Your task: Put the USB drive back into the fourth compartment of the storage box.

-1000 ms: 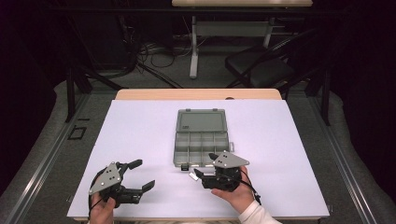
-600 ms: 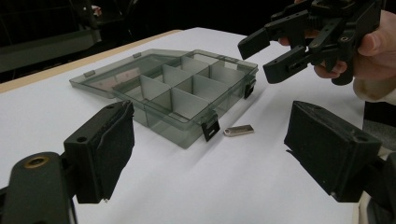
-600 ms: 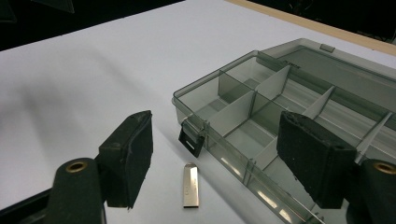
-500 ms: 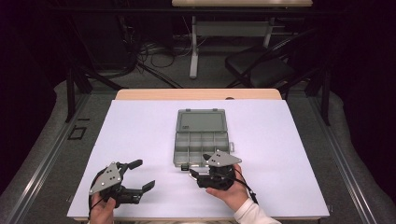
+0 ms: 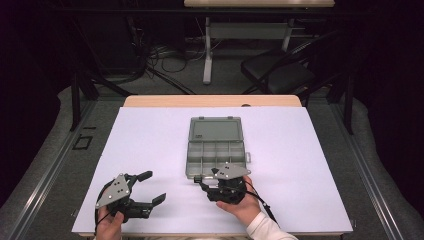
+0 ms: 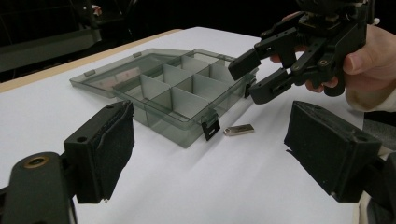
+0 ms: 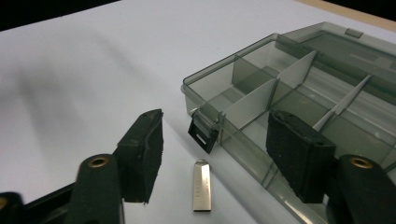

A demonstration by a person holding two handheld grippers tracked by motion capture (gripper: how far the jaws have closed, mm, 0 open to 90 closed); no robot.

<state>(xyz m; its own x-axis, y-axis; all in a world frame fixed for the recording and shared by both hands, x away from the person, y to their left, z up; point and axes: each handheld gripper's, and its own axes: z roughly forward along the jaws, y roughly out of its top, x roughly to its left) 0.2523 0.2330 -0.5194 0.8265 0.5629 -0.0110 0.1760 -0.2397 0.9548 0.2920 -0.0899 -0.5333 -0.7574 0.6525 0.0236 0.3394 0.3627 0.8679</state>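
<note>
Bench [image 5: 150, 140]: white top, large and mostly bare.
Organiser box [image 5: 216, 145]: clear grey, lid laid open, dividers inside, near bench centre.
Left gripper [image 5: 145, 187]: jaws wide, holding nothing, well apart from box.
Right gripper [image 7: 215, 161]: jaws wide, straddling the stick.
Metal USB stick [image 7: 201, 185]: flat on bench, just beside box latch.
Advice: likely pickup; lower squarely, close on long sides, avoid the box wall.

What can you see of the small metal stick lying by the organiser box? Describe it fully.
The metal stick is a slim, flat, silvery bar like a USB drive, with faint lettering that cannot be read. It lies flat on the white table cover, just outside the open organiser box, near its black latch but apart from it. The right gripper hovers with open jaws either side; nothing grips it.
</note>
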